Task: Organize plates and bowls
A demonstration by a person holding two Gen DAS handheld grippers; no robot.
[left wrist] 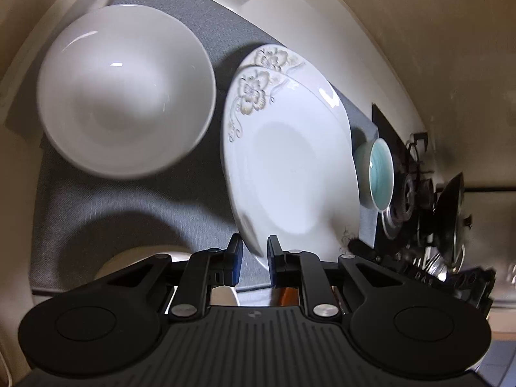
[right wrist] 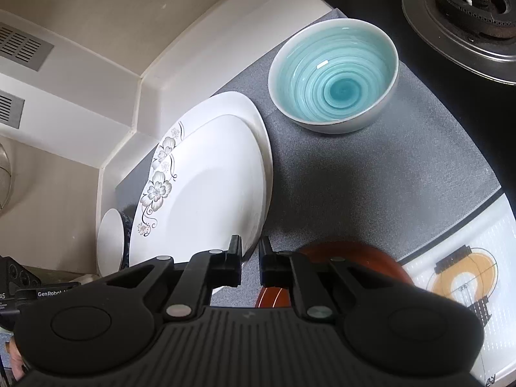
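Two stacked white plates with a flower pattern [left wrist: 290, 167] lie on a grey mat [left wrist: 129, 209]. My left gripper [left wrist: 254, 258] has its jaws on either side of the plates' near rim. A white bowl [left wrist: 125, 93] sits to the left of the plates. A teal bowl [left wrist: 380, 174] sits beyond them. In the right wrist view the same plates [right wrist: 209, 187] are at left and the teal bowl [right wrist: 335, 74] is at upper right. My right gripper [right wrist: 250, 264] is narrowly open and empty, beside the plates' edge, above a brown dish [right wrist: 354, 254].
A gas stove burner [right wrist: 467, 6] stands past the teal bowl on a black hob. A white counter wall [right wrist: 96, 80] runs behind the mat. A small white dish with a dark rim [right wrist: 111, 238] lies left of the plates. A printed placemat [right wrist: 464, 277] is at right.
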